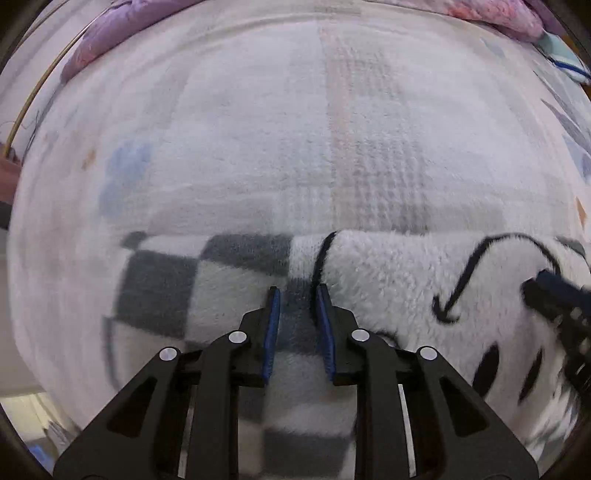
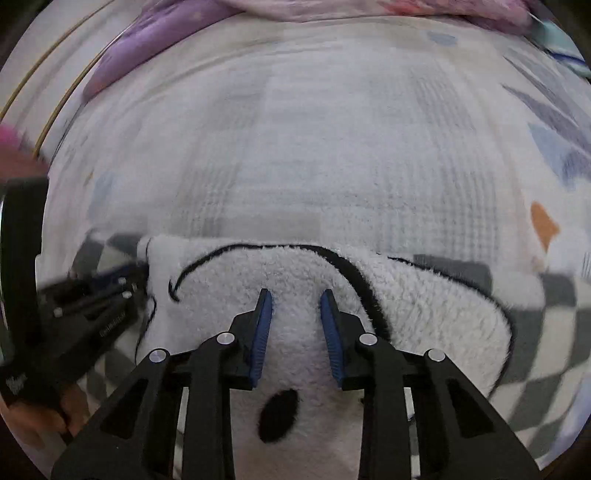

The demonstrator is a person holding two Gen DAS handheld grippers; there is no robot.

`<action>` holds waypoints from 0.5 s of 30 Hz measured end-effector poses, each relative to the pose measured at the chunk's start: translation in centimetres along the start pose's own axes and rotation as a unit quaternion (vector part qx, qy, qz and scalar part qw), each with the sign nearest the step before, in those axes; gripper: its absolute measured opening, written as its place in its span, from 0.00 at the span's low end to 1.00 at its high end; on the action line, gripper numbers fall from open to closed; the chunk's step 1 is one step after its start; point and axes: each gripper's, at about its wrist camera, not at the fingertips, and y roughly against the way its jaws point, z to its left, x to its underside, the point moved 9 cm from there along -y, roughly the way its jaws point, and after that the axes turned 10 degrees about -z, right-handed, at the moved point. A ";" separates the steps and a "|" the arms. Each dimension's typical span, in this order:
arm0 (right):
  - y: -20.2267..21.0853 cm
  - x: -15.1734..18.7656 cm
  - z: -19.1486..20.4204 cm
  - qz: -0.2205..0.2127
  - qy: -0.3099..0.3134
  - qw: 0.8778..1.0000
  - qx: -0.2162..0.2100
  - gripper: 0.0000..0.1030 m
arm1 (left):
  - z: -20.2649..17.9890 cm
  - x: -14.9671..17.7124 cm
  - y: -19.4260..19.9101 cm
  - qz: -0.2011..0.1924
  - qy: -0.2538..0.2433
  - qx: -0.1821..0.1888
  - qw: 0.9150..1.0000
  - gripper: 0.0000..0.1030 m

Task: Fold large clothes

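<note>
A fluffy garment lies on the bed, part grey-and-white checks (image 1: 159, 291) and part white fleece (image 1: 388, 280) with black outlines and black oval spots. My left gripper (image 1: 297, 295) points down over the seam between the checks and the fleece. Its blue pads stand a narrow gap apart with nothing pinched. The right gripper (image 2: 295, 295) hovers over the white fleece (image 2: 303, 354), open as well, above a black spot (image 2: 279, 415). Each gripper shows in the other's view, the right one (image 1: 554, 306) at the edge and the left one (image 2: 92, 310) blurred with a hand (image 2: 33, 417) behind it.
A pale patterned blanket (image 1: 295, 129) covers the bed beyond the garment. Purple bedding (image 1: 110, 33) and pink bedding (image 1: 491, 14) are heaped along the far side, with a teal item (image 1: 561, 51) at the far right. The bed's edge drops off at the left (image 1: 22, 406).
</note>
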 end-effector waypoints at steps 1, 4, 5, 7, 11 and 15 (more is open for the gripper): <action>1.4 0.3 -1.9 0.001 -0.014 1.000 0.023 0.21 | 1.8 0.8 0.5 0.013 0.015 -0.025 0.999 0.20; 2.8 4.7 -8.3 0.050 -0.060 0.995 0.058 0.21 | 5.6 4.5 0.1 0.055 0.056 -0.013 0.997 0.20; 2.6 7.1 -10.0 0.085 -0.093 0.990 0.057 0.21 | 6.0 5.2 0.1 0.058 0.059 -0.009 0.997 0.20; 3.9 9.3 -10.7 0.077 -0.151 0.985 0.023 0.21 | 5.4 6.1 0.9 0.058 0.029 -0.021 0.998 0.20; 6.4 8.4 -6.1 0.029 -0.125 0.992 -0.019 0.22 | 1.4 5.8 4.0 0.049 0.018 0.004 0.999 0.16; 3.7 9.6 -2.4 0.071 -0.089 0.993 -0.024 0.22 | -5.8 9.1 5.5 0.066 0.007 0.080 0.995 0.15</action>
